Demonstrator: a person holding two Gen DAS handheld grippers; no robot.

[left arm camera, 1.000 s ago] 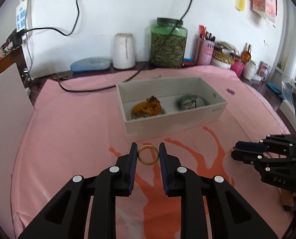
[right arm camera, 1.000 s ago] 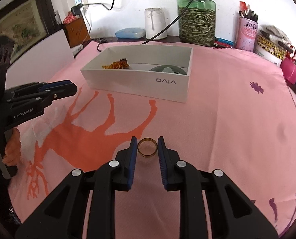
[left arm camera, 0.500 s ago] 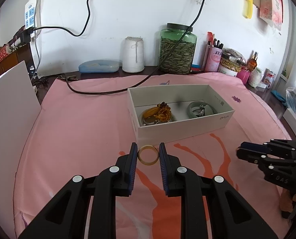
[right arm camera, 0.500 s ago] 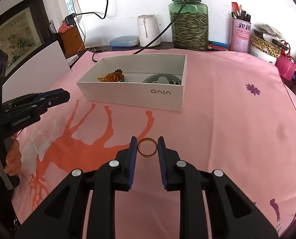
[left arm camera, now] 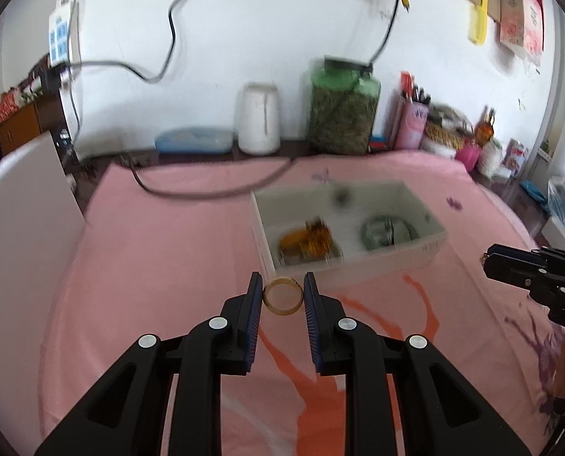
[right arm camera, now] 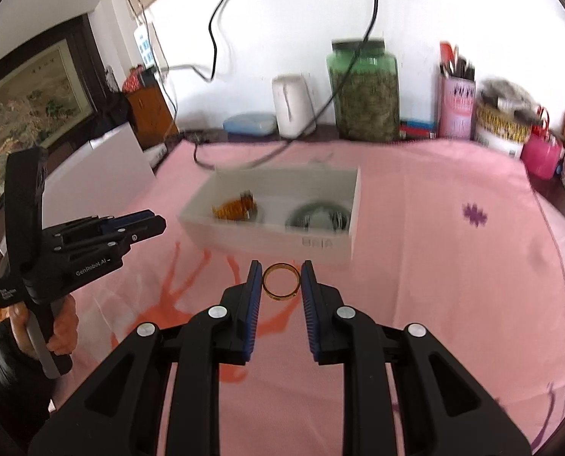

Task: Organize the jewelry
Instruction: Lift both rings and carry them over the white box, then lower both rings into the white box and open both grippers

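My left gripper is shut on an amber ring, held in the air over the pink cloth. My right gripper is shut on a gold ring, also lifted off the cloth. Just beyond both stands a white open box with an orange-gold jewelry piece on its left and a green bangle on its right. The right gripper shows at the right edge of the left wrist view; the left gripper shows at the left of the right wrist view, held by a hand.
A black cable lies across the far cloth. Along the wall stand a blue case, a white spool, a green jar, a pink pen cup and small containers. A white board leans at the left.
Both grippers have risen with their rings still gripped; the box now sits lower and nearer the fingertips in both views, and the pictures are blurred by motion.
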